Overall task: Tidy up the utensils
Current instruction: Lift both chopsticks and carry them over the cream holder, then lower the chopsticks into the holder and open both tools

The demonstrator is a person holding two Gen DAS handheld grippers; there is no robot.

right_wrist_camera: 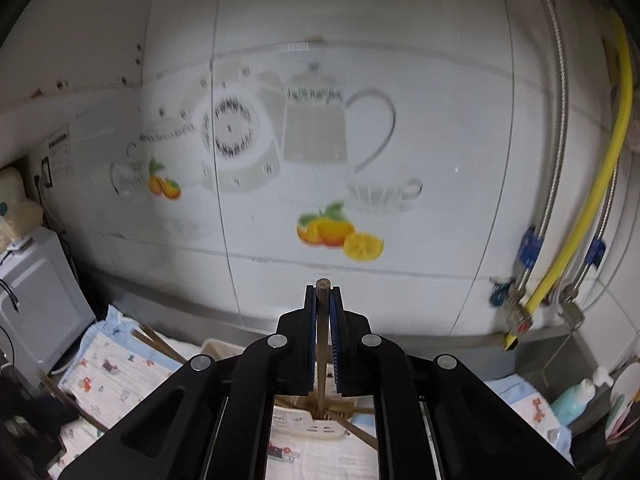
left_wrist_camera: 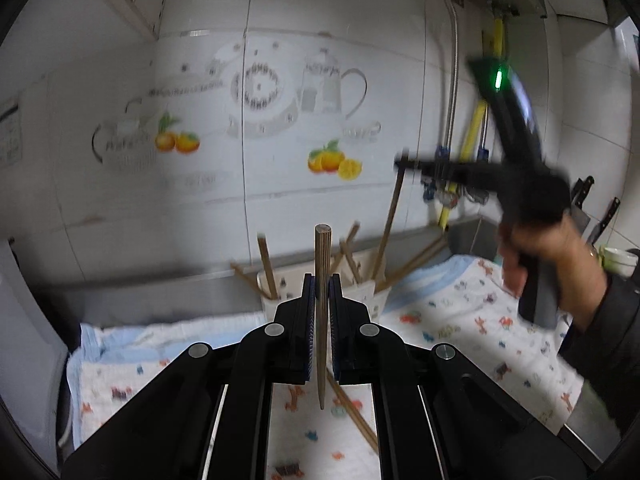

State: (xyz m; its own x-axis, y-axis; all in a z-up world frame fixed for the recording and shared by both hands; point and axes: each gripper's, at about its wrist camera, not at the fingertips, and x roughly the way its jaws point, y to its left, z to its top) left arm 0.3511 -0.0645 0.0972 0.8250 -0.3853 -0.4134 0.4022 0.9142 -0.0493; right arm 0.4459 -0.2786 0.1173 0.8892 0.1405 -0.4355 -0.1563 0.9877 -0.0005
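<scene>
In the left wrist view my left gripper [left_wrist_camera: 322, 280] is shut on a wooden chopstick [left_wrist_camera: 321, 356] that stands upright between the blue pads, above the cloth. Behind it a white holder [left_wrist_camera: 366, 294] has several chopsticks leaning in it. One loose chopstick [left_wrist_camera: 354, 418] lies on the cloth below. To the right, a person's hand [left_wrist_camera: 540, 248] carries my right gripper [left_wrist_camera: 402, 165], blurred, with a chopstick [left_wrist_camera: 386, 228] hanging from it over the holder. In the right wrist view my right gripper [right_wrist_camera: 322, 292] is shut on that chopstick [right_wrist_camera: 321, 360], tip just above the holder [right_wrist_camera: 308, 426].
A patterned baby cloth [left_wrist_camera: 460, 320] covers the counter. The tiled wall [left_wrist_camera: 280, 40] rises right behind the holder. A yellow hose [right_wrist_camera: 600, 192] and metal pipes run down at the right, with knives [left_wrist_camera: 582, 196] beyond. A grey appliance [right_wrist_camera: 36, 304] stands left, bottles [right_wrist_camera: 576, 400] lower right.
</scene>
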